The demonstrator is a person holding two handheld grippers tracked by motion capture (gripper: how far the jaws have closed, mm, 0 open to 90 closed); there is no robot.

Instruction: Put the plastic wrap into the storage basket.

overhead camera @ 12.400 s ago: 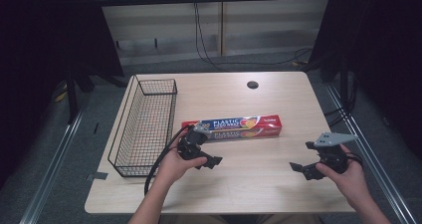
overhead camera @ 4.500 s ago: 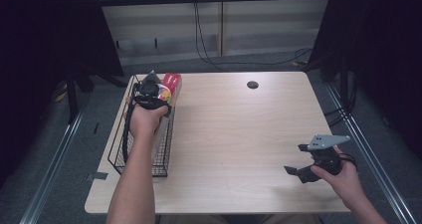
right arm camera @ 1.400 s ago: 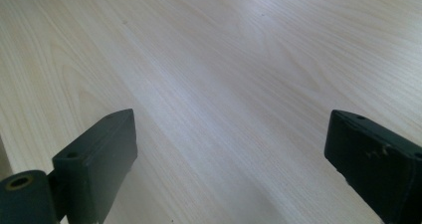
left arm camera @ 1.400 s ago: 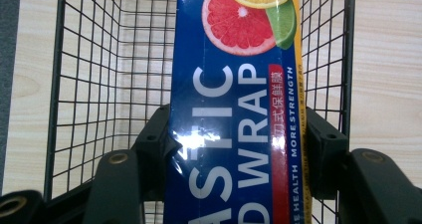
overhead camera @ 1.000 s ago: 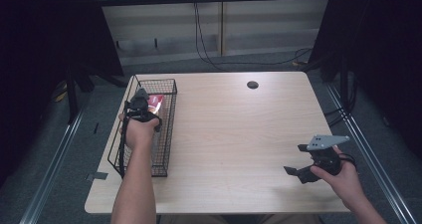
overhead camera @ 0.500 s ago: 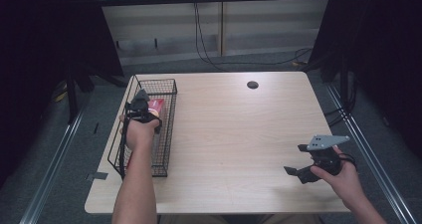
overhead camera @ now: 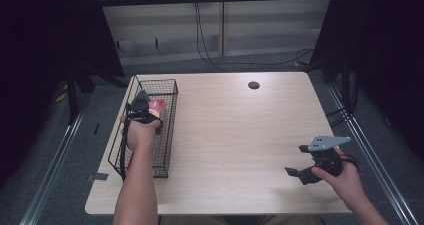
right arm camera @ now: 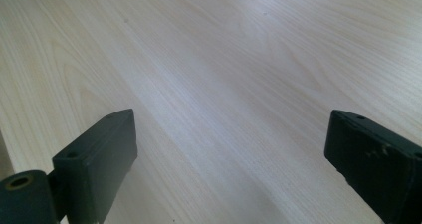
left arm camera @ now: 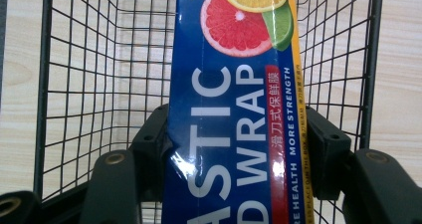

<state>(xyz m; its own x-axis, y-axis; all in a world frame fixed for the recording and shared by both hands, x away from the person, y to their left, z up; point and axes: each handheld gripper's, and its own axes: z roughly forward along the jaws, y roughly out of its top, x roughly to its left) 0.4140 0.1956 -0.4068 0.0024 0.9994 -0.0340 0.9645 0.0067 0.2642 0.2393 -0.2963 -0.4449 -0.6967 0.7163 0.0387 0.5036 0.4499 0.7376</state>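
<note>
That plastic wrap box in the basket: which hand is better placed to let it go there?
Left. The left gripper already clasps the plastic wrap box inside the wire basket, jaws just easing open. The right gripper sits open, far off.

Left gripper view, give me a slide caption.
Left gripper grips a plastic wrap box inside the wire basket.

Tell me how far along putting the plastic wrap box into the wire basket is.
Nearly done. The box is already down inside the basket. The left gripper has its jaws at the box's two sides, and they have just been opening a little. Left to do: let go fully and lift out. The right gripper waits open over the table.
</note>
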